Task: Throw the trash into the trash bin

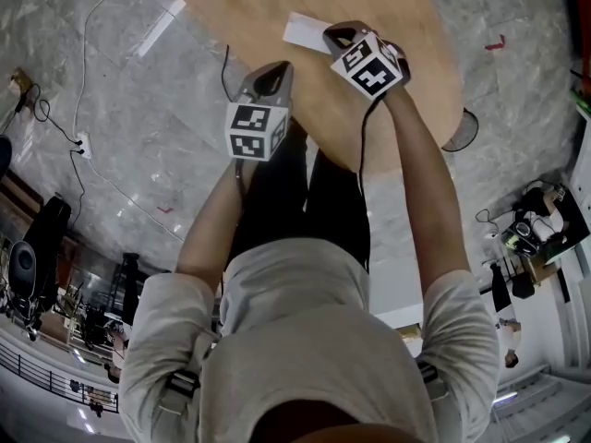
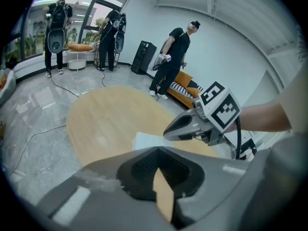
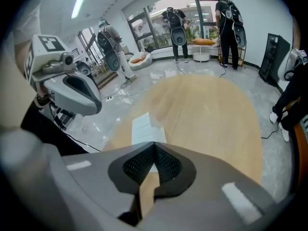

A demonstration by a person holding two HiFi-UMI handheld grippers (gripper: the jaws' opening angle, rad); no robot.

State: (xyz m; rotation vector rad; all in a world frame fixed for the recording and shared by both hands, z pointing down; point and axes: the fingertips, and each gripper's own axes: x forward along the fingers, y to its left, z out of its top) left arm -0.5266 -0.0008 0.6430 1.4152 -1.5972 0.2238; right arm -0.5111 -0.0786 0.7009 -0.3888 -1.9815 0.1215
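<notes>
A white sheet of paper (image 1: pixel 305 30) (image 2: pixel 147 141) (image 3: pixel 144 126) lies flat on the oval wooden table (image 1: pixel 277 7) (image 2: pixel 106 114) (image 3: pixel 207 114). My right gripper (image 1: pixel 334 33) (image 2: pixel 166 134) (image 3: pixel 154 143) hangs over the paper's near edge, its jaws shut tip to tip. I cannot tell whether the paper is pinched; it looks flat. My left gripper (image 1: pixel 281 66) (image 2: pixel 159 148) (image 3: pixel 95 108) hovers over the table's near edge to the left, also shut, with only bare wood seen under its tips. No trash bin shows in any view.
Cables (image 1: pixel 88 35) run over the marble floor left of the table. A round dark stand (image 1: pixel 462 132) sits on the floor by the table's right side. Several people with gear (image 3: pixel 175 28) stand beyond the table; a black speaker (image 2: pixel 143 57) and an orange sofa (image 2: pixel 185 90) line the wall.
</notes>
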